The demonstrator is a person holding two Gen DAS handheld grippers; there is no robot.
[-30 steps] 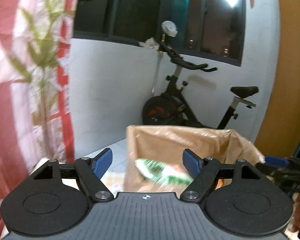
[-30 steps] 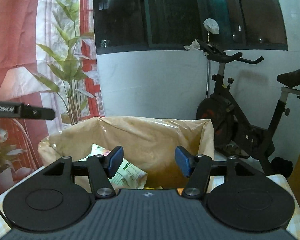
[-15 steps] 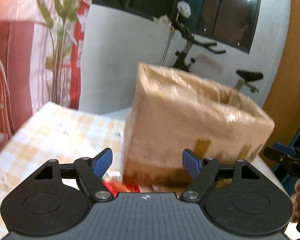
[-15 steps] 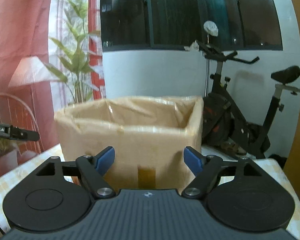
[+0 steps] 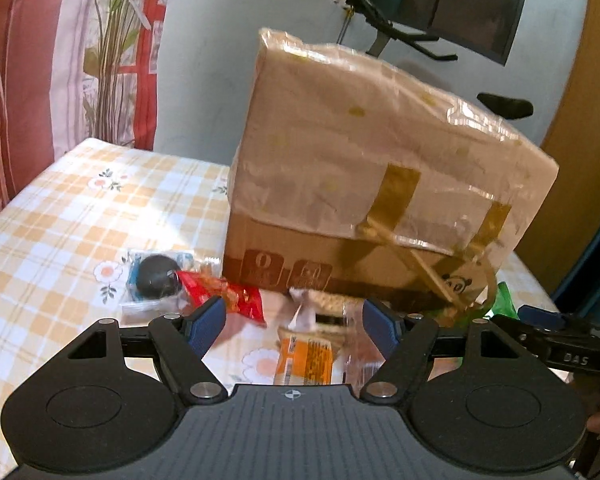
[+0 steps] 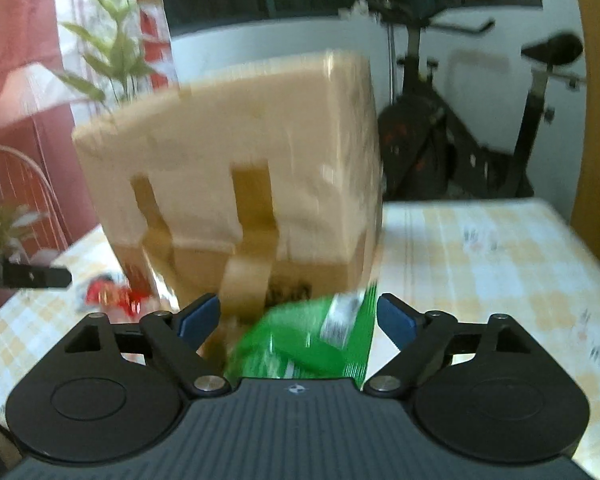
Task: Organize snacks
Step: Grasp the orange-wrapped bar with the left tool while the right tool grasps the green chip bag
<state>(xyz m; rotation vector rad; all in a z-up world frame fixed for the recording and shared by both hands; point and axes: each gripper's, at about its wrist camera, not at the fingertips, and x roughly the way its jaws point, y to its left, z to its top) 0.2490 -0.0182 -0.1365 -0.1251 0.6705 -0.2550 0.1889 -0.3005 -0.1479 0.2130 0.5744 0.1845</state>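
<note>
Right wrist view: blurred green snack packet [image 6: 300, 344] seemingly untouched between spread fingers [image 6: 198, 314].

A green snack packet [image 6: 308, 344] lies between the right gripper's [image 6: 298, 314] just-widened jaws, unpressed.

Both views are taken from just behind the fingers of a hand-held gripper, low over the yellow-checked tablecloth [image 5: 60, 216] and tilted downward. The tall cardboard box lined with beige plastic [image 5: 364, 184] is faced closely from the left in the left wrist view and from the right in the right wrist view. The box, the red snack wrapper [image 6: 108, 294] and the cloth are shared by both.
</note>
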